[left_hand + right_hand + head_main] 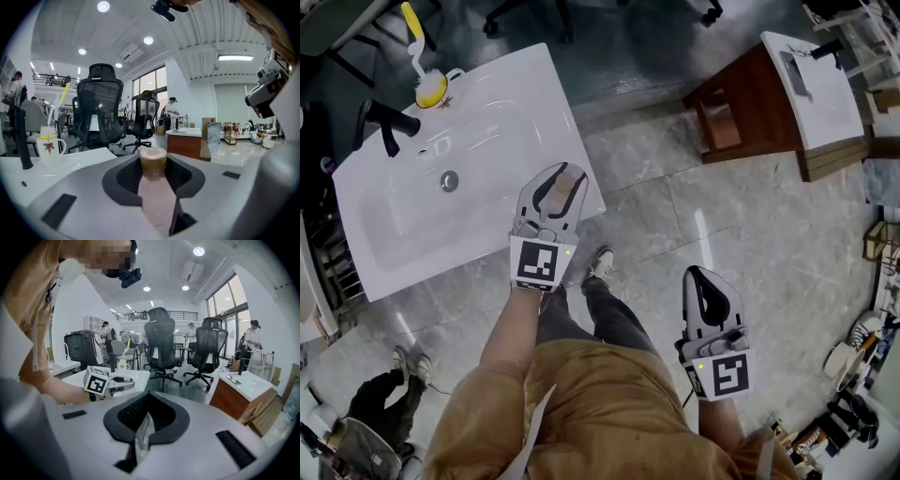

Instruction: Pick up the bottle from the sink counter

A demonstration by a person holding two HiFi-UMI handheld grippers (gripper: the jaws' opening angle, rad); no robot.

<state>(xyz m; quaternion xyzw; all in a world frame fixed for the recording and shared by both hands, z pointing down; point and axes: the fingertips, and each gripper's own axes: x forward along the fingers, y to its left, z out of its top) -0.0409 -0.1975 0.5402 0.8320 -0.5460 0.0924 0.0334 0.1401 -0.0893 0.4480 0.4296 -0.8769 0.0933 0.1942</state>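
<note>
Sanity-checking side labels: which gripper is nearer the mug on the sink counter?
Left. The left gripper is over the counter's near corner, across the basin from the mug; the right gripper is off the counter, over the floor.

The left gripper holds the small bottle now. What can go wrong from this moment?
1. The small pinkish bottle with tan cap sits between the left gripper's fingers near the white sink counter's edge; a slip could drop it onto the tiled floor.
2. A careless swing might hit the black faucet.
</note>
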